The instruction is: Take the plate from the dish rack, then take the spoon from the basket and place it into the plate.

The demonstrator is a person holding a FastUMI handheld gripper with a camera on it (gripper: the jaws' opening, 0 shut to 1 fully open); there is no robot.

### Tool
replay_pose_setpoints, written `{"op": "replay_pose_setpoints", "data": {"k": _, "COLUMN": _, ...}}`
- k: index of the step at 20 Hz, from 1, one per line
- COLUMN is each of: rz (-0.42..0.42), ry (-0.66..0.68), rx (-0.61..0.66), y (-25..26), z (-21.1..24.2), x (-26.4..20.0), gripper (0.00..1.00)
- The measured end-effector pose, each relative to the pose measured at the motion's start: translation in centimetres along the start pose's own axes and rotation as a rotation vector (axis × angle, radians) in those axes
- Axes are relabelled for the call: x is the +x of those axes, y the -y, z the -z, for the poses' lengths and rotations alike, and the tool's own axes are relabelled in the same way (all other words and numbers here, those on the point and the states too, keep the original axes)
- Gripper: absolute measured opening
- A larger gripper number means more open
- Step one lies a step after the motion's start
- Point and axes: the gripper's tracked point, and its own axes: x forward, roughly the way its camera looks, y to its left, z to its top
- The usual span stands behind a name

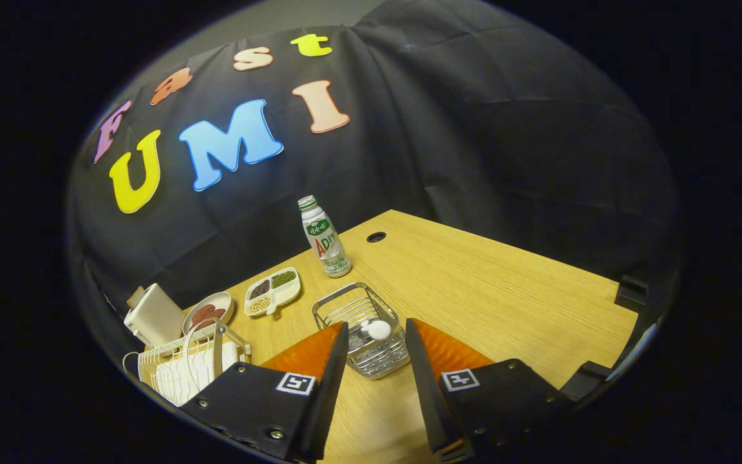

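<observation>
Gripper (377,335) fingers are standing wide apart, gripping nothing, over the wooden table (506,303). Just ahead, at twelve o'clock, the wire basket (361,322) is holding the spoon (377,330). At nine o'clock, the white dish rack (181,367) is holding the plate (202,348).
</observation>
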Motion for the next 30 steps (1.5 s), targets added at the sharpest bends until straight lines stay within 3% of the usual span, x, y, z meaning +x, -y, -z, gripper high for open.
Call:
{"op": "replay_pose_setpoints", "data": {"k": 4, "rz": -0.040, "ry": -0.010, "rx": -0.035, "y": 0.5, "z": 0.0, "x": 1.7, "gripper": 0.57}}
{"op": "replay_pose_setpoints", "data": {"k": 6, "rz": -0.042, "ry": -0.007, "rx": -0.065, "y": 1.1, "z": -0.2, "x": 2.0, "gripper": 0.37}}
{"op": "replay_pose_setpoints", "data": {"k": 8, "rz": -0.046, "ry": -0.014, "rx": -0.081, "y": 1.3, "z": -0.1, "x": 2.0, "gripper": 0.30}}
{"op": "replay_pose_setpoints", "data": {"k": 13, "rz": -0.062, "ry": -0.017, "rx": -0.141, "y": 0.6, "z": -0.2, "x": 1.5, "gripper": 0.29}}
{"op": "replay_pose_setpoints", "data": {"k": 14, "rz": -0.100, "ry": -0.017, "rx": -0.141, "y": -0.1, "z": -0.4, "x": 1.1, "gripper": 0.30}}
{"op": "replay_pose_setpoints", "data": {"k": 15, "rz": -0.091, "ry": -0.020, "rx": -0.157, "y": -0.2, "z": -0.1, "x": 1.1, "gripper": 0.10}}
{"op": "replay_pose_setpoints", "data": {"k": 18, "rz": -0.087, "ry": -0.032, "rx": -0.190, "y": -0.7, "z": 0.0, "x": 1.0, "gripper": 0.10}}
{"op": "replay_pose_setpoints", "data": {"k": 20, "rz": -0.093, "ry": -0.038, "rx": -0.217, "y": -1.4, "z": 0.0, "x": 1.1, "gripper": 0.04}}
{"op": "replay_pose_setpoints", "data": {"k": 30, "rz": -0.055, "ry": 0.037, "rx": -0.310, "y": -3.0, "z": -3.9, "x": -2.9, "gripper": 0.03}}
